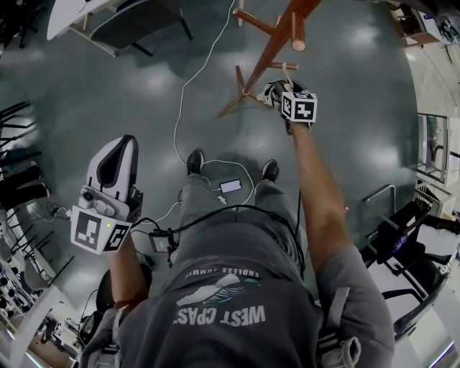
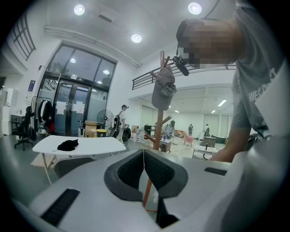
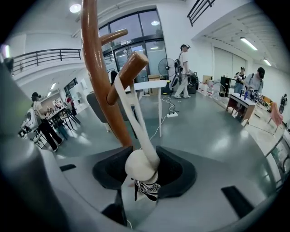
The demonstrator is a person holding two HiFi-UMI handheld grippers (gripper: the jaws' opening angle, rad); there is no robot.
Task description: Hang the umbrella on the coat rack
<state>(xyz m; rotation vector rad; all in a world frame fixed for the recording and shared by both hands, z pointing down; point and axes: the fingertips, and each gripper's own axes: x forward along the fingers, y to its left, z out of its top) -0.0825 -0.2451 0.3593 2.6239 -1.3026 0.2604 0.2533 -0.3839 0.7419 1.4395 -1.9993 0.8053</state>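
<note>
The brown wooden coat rack (image 1: 277, 39) stands just ahead of me on the floor. In the right gripper view its pole (image 3: 97, 77) rises at the left, and a short peg (image 3: 129, 72) sticks out from it. My right gripper (image 3: 145, 174) is shut on the umbrella (image 3: 146, 190), a folded black-and-white one with a round white handle knob (image 3: 138, 165). Its white strap (image 3: 131, 106) loops up over that peg. In the head view the right gripper (image 1: 284, 92) is beside the rack. My left gripper (image 1: 123, 141) hangs low at my left, shut and empty (image 2: 143, 156).
A grey cap (image 2: 163, 93) hangs high on the rack. A white cable (image 1: 180, 108) and a phone (image 1: 231, 186) lie on the floor by my feet. A white table (image 2: 77, 144) and chair (image 1: 136, 21) stand beyond. Several people are in the distance.
</note>
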